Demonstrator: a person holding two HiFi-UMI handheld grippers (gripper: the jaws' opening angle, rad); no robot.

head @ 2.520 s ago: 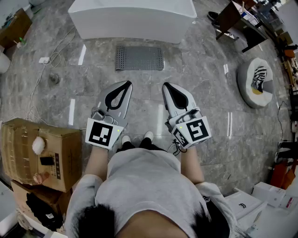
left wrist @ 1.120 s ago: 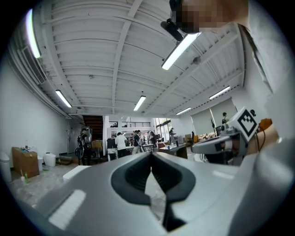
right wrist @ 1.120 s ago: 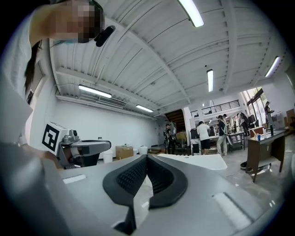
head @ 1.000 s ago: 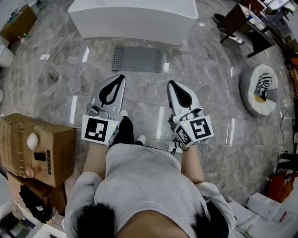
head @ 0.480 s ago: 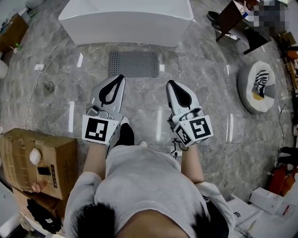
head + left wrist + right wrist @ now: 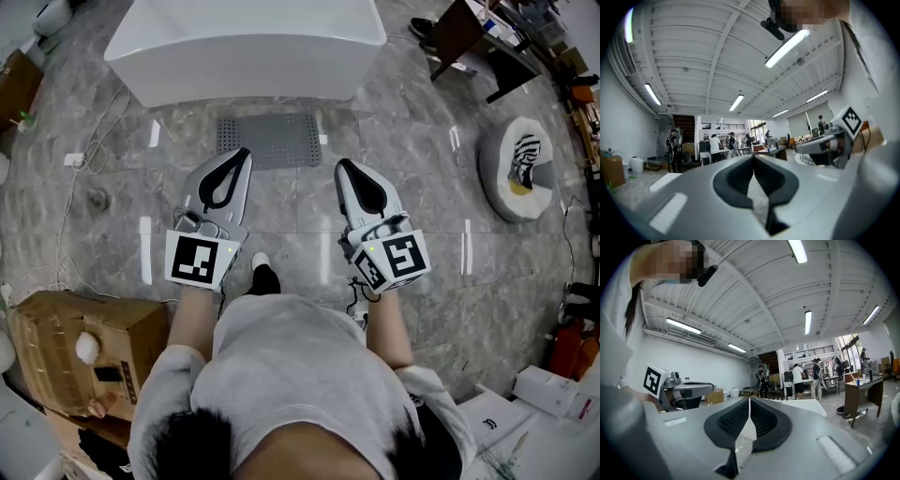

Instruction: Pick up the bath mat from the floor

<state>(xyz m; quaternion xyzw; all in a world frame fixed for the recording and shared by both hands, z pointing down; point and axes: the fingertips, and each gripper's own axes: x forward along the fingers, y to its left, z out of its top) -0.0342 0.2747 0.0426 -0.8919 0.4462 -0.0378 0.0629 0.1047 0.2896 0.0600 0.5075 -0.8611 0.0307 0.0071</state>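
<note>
Floor (image 6: 422, 234): grey marble tile, carrying everything.
White bathtub (image 6: 244, 47): far, centre.
Bath mat (image 6: 269, 141): flat on the floor just near of the tub, where wet feet would land; untouched.
Left claw (image 6: 241, 155): pinched together, empty, held level, not yet lowered to the mat.
Right claw (image 6: 343, 169): likewise closed and empty, to its right.
</note>
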